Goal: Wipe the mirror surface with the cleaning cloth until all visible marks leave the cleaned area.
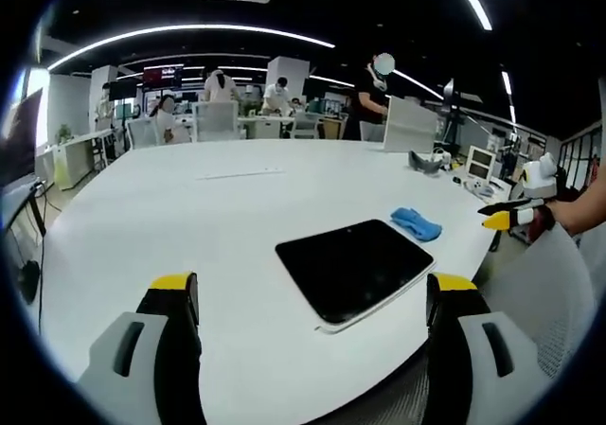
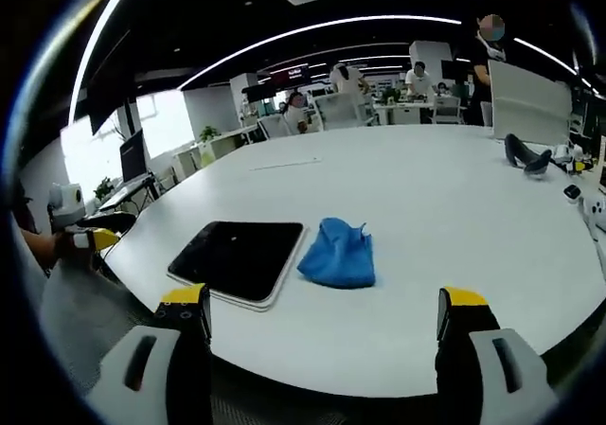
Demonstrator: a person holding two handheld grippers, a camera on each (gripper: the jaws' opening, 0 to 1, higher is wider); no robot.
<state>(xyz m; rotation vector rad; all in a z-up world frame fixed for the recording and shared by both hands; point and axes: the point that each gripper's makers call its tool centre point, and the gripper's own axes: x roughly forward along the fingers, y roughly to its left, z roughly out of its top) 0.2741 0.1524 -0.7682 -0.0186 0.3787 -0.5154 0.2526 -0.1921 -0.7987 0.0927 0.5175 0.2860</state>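
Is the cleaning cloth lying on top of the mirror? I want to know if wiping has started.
No, the blue cleaning cloth sits crumpled on the white table beside the mirror, off its dark surface.

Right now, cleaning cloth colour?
Blue; the cleaning cloth shows best in the right gripper view, beside the mirror.

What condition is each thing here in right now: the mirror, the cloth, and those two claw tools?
mirror: flat on the white table, dark face up, untouched.
cleaning cloth: crumpled beside the mirror, not held.
left gripper: jaws open, holding nothing.
right gripper: jaws open, holding nothing.
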